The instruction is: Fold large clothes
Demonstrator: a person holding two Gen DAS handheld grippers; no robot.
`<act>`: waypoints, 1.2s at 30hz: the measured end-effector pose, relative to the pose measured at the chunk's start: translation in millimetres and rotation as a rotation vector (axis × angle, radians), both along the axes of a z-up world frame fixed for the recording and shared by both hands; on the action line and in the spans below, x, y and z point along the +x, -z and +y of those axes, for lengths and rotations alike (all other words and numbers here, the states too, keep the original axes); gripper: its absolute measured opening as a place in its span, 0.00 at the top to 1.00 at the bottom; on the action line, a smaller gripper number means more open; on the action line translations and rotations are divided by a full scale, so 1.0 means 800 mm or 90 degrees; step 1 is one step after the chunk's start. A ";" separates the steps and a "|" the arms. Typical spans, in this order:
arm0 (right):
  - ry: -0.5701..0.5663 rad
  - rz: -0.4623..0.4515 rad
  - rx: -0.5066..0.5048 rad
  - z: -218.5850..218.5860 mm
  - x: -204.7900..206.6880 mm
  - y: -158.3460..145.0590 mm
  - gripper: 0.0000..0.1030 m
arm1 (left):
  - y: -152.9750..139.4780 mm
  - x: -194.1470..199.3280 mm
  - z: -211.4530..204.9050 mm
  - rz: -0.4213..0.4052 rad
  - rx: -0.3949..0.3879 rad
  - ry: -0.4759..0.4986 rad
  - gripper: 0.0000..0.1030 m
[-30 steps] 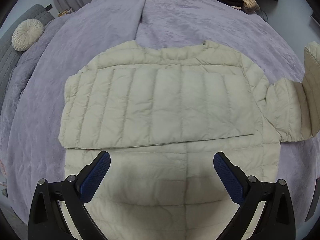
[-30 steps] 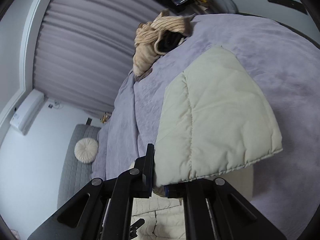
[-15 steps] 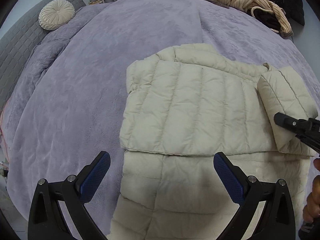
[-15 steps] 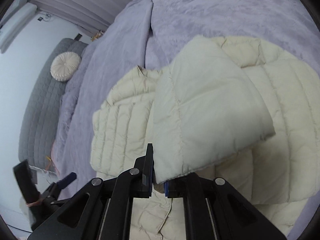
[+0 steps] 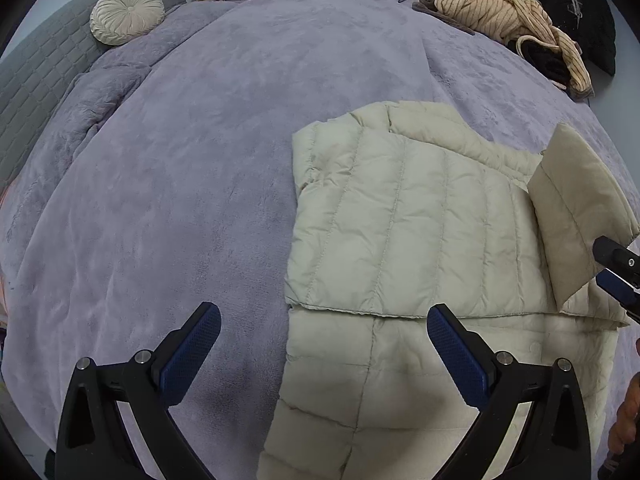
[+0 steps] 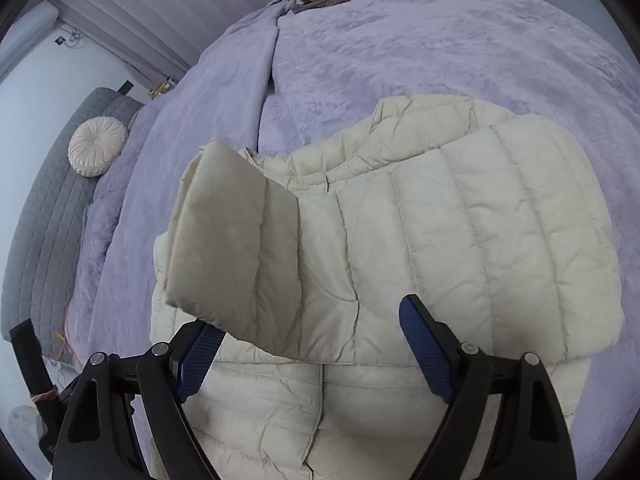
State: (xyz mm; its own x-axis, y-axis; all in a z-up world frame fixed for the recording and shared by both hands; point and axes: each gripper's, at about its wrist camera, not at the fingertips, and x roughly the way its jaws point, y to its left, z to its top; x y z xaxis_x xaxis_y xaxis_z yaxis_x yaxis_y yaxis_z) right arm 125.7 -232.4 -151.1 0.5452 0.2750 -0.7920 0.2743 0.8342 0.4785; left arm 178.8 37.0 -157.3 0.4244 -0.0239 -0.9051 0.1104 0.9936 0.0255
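While the cream padded jacket (image 5: pixel 408 240) lies spread on the lilac blanket (image 5: pixel 200 160) that covers the bed, I see both of my tools hanging over its lower half. My right gripper (image 6: pixel 312 356) has just been opening: its jaws now stand wide apart, and the sleeve (image 6: pixel 236 248) sits folded across the jacket's chest, its cuff end drooping over the left blue pad (image 6: pixel 198 354). I cannot tell whether cloth and pad actually touch there; nothing is pinched between the pads. The other pad is clear of the fabric, over the quilted panel. My left gripper (image 5: pixel 324 360) is likewise spread wide and grips nothing; one pad hovers above bare blanket just beside the jacket's edge, the other above the jacket's front. In the left view the right tool's tip (image 5: pixel 618 268) shows at the frame's edge, beside the folded sleeve. A round cushion (image 5: pixel 127 14) rests by the grey headboard (image 5: pixel 32 76), and a striped garment (image 5: pixel 504 20) lies heaped at the far side, well apart from the jacket.
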 end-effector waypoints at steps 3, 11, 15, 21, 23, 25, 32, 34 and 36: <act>-0.032 0.002 0.032 0.018 0.018 0.003 0.20 | -0.005 0.002 0.013 -0.006 0.003 -0.010 0.00; -0.165 0.041 0.050 0.089 0.033 0.036 0.20 | -0.015 0.011 0.025 -0.018 0.008 -0.021 0.00; -0.169 0.036 0.059 0.077 0.006 0.025 0.20 | -0.024 0.017 0.009 -0.029 0.003 -0.005 0.00; -0.028 0.034 0.015 -0.027 -0.052 -0.002 0.20 | -0.043 0.029 -0.053 -0.050 -0.032 0.055 0.00; 0.030 0.033 0.005 -0.069 -0.067 -0.007 0.30 | -0.041 0.037 -0.082 -0.053 -0.036 0.080 0.00; 0.087 0.050 0.000 -0.107 -0.075 -0.004 0.59 | -0.034 0.048 -0.110 -0.043 -0.037 0.096 0.00; 0.147 0.073 0.042 -0.165 -0.065 0.036 0.72 | 0.015 0.070 -0.146 -0.017 0.016 0.091 0.00; 0.127 0.083 0.047 -0.155 -0.057 0.050 0.72 | 0.033 0.069 -0.136 0.002 0.033 0.079 0.00; 0.104 0.091 0.045 -0.143 -0.050 0.062 0.72 | 0.046 0.066 -0.122 0.016 0.043 0.066 0.00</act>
